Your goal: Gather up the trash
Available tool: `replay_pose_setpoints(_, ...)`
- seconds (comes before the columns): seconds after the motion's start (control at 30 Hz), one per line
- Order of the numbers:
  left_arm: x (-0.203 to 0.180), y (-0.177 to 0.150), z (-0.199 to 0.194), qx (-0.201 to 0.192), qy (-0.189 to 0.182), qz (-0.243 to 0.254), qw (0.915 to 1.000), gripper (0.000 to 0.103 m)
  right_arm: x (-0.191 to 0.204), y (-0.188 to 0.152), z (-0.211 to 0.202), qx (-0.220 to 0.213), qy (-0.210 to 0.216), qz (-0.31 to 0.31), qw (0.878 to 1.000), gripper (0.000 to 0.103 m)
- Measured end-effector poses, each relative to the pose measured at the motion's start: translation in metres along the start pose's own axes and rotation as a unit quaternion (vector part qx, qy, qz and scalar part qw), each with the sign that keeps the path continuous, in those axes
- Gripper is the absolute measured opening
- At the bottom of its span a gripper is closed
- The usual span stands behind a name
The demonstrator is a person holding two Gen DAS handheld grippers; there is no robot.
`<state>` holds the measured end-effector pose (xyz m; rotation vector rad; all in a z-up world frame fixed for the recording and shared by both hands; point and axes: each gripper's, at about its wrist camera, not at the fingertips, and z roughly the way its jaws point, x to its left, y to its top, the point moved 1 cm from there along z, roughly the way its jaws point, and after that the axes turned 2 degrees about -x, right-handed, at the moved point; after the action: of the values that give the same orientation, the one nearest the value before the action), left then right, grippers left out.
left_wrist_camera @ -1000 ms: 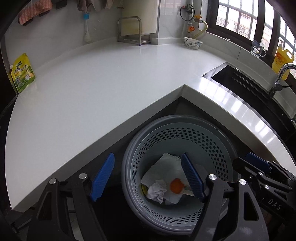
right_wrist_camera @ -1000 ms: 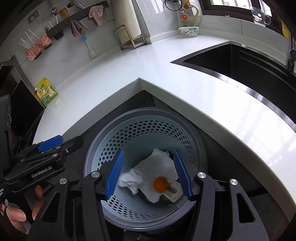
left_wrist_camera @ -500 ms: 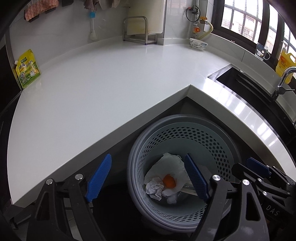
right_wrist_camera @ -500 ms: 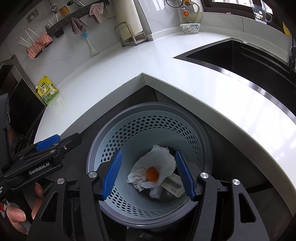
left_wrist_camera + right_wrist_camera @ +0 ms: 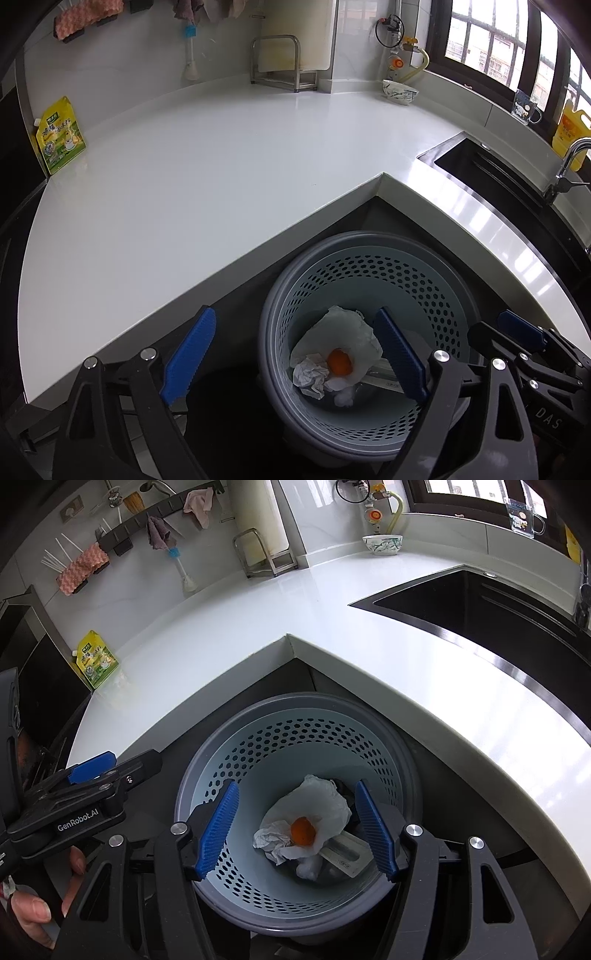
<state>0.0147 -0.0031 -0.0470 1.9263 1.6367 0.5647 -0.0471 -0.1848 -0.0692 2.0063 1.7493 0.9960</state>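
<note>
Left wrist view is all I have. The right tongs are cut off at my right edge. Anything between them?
Observer: No. The right wrist view shows the right tongs over the bin, jaws opening, with nothing between the pads.
Operator: What is the flat thing my own pad hides in the bin?
Observer: A pale flat packet, partly under the white tissue that carries the orange piece.
Operator: And what do my left tongs look like from there?
Observer: The left tongs are also opening and empty. A bare hand shows under their handle at the lower left of that view.
</note>
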Motion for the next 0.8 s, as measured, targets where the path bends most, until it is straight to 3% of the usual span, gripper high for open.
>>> replay_pose_setpoints(0.37, 0.0020, -0.0003, -0.0022, -0.002, 0.005, -0.005, 1.0000, 0.096, -0.0008, 0.0013, -0.0003, -0.002, -0.004, -0.003, 1.000, 0.064)
replay_pose_setpoints(0.8, 0.0075, -0.0010, -0.0011, 0.004, 0.025, -0.014, 0.9996, 0.096, 0.0029, 0.0003, -0.0001, -0.001, -0.006, -0.011, 1.000, 0.065)
